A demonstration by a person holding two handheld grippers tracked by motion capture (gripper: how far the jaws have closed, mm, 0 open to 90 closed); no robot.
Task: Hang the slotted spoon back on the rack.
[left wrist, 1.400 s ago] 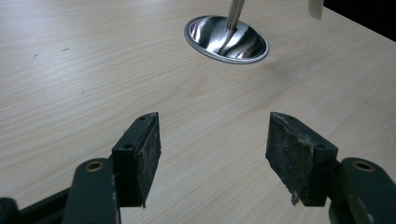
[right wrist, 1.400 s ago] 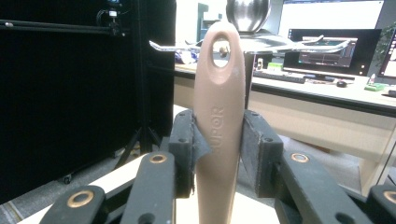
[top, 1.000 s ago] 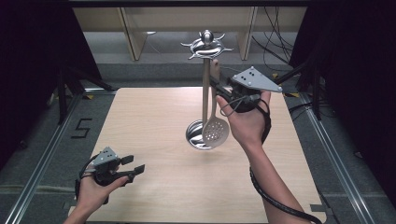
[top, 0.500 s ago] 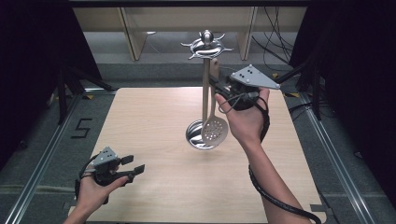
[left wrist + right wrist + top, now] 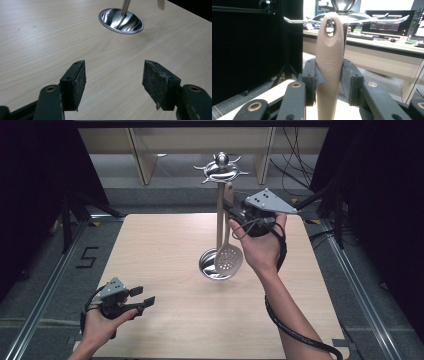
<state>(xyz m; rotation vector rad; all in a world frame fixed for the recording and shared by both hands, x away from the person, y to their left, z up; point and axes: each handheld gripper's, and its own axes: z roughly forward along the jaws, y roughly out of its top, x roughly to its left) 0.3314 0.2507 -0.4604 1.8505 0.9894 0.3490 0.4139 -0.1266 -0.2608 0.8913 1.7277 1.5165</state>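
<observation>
A slotted spoon (image 5: 228,258) with a tan handle (image 5: 329,62) hangs upright beside a metal utensil stand (image 5: 220,210) whose hooked top (image 5: 221,168) rises over the table's far half. My right gripper (image 5: 231,210) is shut on the handle just below its hanging hole, with the pads (image 5: 312,80) pressed on both sides. The handle's hole sits close under the stand's hooks (image 5: 294,20). The stand's round steel base (image 5: 121,20) lies ahead of my left gripper (image 5: 113,86), which rests open over the table's near left with nothing between its pads.
The wooden table (image 5: 165,250) has bare surface around the stand's base (image 5: 212,265). Black curtains flank both sides. A cable (image 5: 295,335) trails from the right forearm. Desks and monitors (image 5: 387,25) stand beyond the far edge.
</observation>
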